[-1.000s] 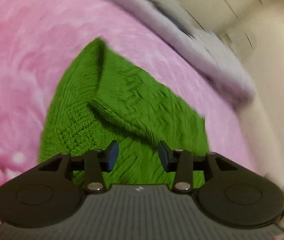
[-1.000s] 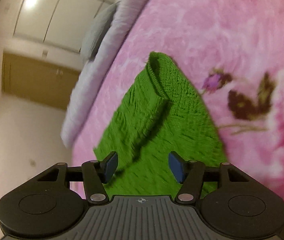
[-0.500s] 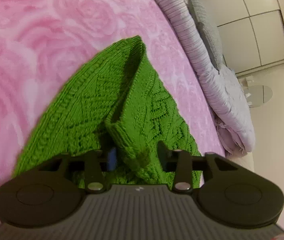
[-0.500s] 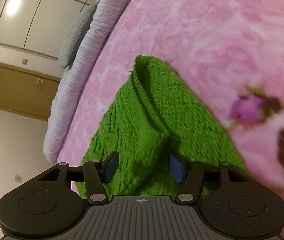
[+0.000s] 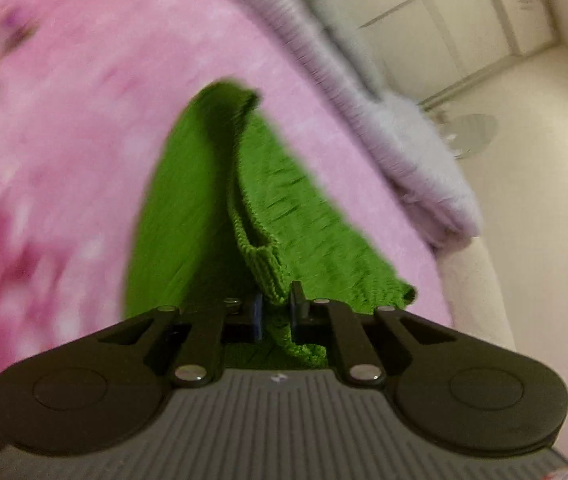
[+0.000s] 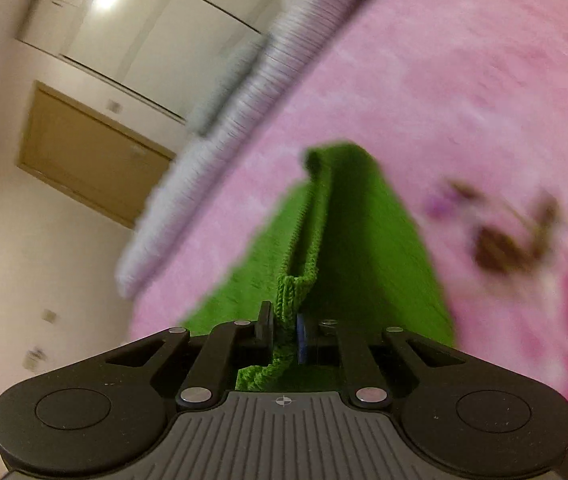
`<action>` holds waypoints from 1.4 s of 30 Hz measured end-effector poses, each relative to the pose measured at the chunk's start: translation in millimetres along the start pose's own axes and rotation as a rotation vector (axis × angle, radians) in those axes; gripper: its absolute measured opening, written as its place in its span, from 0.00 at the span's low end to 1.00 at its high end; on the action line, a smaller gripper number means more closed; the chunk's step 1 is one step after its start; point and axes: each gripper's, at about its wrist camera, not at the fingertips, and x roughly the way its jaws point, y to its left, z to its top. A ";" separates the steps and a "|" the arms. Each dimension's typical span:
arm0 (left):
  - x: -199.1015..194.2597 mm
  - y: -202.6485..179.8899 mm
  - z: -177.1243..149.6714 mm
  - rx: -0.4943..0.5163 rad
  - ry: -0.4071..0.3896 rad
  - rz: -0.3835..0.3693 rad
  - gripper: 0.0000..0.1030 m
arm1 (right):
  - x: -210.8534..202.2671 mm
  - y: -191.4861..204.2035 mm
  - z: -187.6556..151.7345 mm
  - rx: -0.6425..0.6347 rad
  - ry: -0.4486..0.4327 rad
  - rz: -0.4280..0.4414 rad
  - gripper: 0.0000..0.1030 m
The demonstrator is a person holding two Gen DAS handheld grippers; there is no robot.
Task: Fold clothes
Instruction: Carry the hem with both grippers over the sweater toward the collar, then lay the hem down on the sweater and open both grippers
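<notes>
**Operator:** Left wrist view: the left gripper (image 5: 275,307) has its jaws pinching a ribbed edge of the green knit garment (image 5: 188,216), which lies across the pink floral bedspread (image 5: 64,128) close to the bed's edge, a grey striped pillow (image 5: 384,120) beyond it along the bed's far edge.

**Observer:** And your other hand?

**Operator:** On the right wrist view, the right gripper (image 6: 284,326) has its jaws pinching the same kind of ribbed edge, the strip between the two grips raised off the layer beneath.

**Observer:** How do you judge it will handle?

**Operator:** Soft and limp, I'd say; a chunky open knit, light, likely to stretch and sag between my two grips. Not slippery against this plush cover. I judge the ribbed hem the soundest hold, being denser, with both grips kept level so the fold stays square.
</notes>
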 end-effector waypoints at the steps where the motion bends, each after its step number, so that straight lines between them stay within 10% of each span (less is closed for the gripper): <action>1: -1.6 6.0 -7.7 -0.029 0.002 0.006 0.07 | -0.7 -10.6 -8.6 0.028 0.014 -0.024 0.10; 21: -21.5 0.0 -37.4 0.070 0.001 0.080 0.07 | -46.5 -11.1 -28.7 -0.014 -0.019 -0.028 0.10; 27: -26.6 -11.1 -35.5 0.101 0.028 0.191 0.15 | -46.2 -2.1 -37.1 -0.102 0.021 -0.182 0.10; 33: -50.2 -55.3 -32.3 0.334 -0.046 0.292 0.15 | -60.7 55.0 -41.9 -0.482 -0.067 -0.443 0.10; 42: 2.1 -83.9 -57.9 0.587 0.022 0.300 0.15 | -18.7 82.4 -76.0 -0.694 0.037 -0.210 0.10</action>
